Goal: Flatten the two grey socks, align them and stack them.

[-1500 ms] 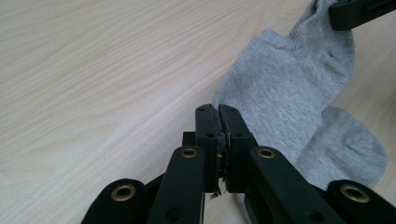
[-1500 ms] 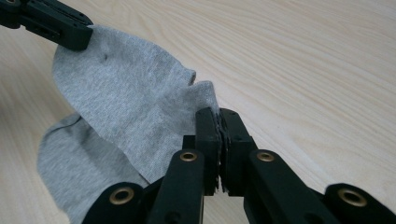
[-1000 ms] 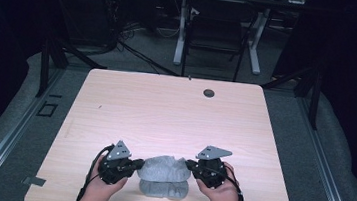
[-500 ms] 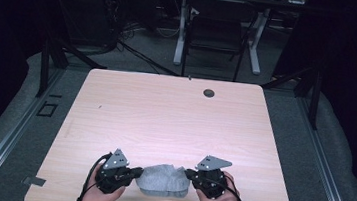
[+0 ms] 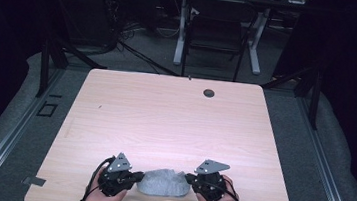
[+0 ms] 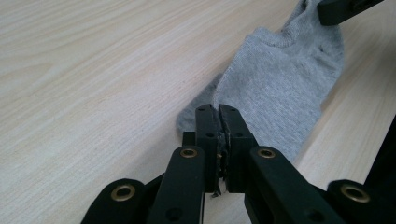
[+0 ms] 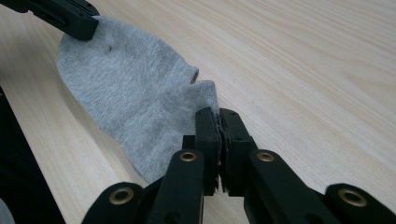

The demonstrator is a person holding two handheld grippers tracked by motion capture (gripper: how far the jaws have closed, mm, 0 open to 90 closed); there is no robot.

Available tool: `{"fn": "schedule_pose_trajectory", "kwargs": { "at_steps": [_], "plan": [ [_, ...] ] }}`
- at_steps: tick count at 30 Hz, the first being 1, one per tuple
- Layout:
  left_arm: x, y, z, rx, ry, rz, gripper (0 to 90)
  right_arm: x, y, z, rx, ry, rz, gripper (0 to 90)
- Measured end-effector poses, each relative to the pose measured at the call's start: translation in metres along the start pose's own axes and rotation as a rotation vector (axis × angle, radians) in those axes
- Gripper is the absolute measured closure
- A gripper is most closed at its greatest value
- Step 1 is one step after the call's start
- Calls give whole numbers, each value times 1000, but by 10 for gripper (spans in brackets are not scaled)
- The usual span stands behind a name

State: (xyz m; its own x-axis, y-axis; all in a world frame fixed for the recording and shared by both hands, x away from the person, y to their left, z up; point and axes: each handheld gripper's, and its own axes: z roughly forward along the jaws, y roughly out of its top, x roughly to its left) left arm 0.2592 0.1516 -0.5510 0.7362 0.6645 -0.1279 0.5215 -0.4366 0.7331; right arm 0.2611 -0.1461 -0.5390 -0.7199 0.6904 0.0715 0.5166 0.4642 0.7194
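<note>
A grey sock (image 5: 163, 183) lies flat near the front edge of the light wooden table (image 5: 164, 119), stretched between my two grippers. My left gripper (image 5: 139, 178) is shut on the sock's left end; in the left gripper view its jaws pinch the grey sock (image 6: 280, 84) tight at the left gripper (image 6: 217, 112). My right gripper (image 5: 188, 178) is shut on the sock's right end; the right gripper view shows the grey sock (image 7: 130, 88) clamped in the right gripper (image 7: 217, 116). The other gripper's jaw tip holds the far end in each gripper view.
A small round black hole (image 5: 209, 92) marks the table's far side. Desk legs and a chair (image 5: 213, 34) stand on the floor beyond the table. The table's front edge runs just below my hands.
Both grippers have drawn back toward the table's front edge with the sock between them. The sock has gone from a raised bunch to lying lower and flatter.
</note>
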Motion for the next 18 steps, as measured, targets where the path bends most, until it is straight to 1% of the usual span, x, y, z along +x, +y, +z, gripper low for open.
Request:
{"fn": "schedule_pose_trajectory", "kwargs": {
  "at_steps": [6,8,11,18],
  "plan": [
    [1,-2,5,12,1,-6,876,-1,-2,4,20,-1,1,869],
    [2,-2,6,16,3,-6,876,-2,-4,6,23,3,8,869],
    [4,-3,9,23,5,-1,876,-2,-4,8,36,3,3,868],
    [5,-4,14,21,9,-6,873,-4,-7,11,51,-2,6,866]
  ]
}}
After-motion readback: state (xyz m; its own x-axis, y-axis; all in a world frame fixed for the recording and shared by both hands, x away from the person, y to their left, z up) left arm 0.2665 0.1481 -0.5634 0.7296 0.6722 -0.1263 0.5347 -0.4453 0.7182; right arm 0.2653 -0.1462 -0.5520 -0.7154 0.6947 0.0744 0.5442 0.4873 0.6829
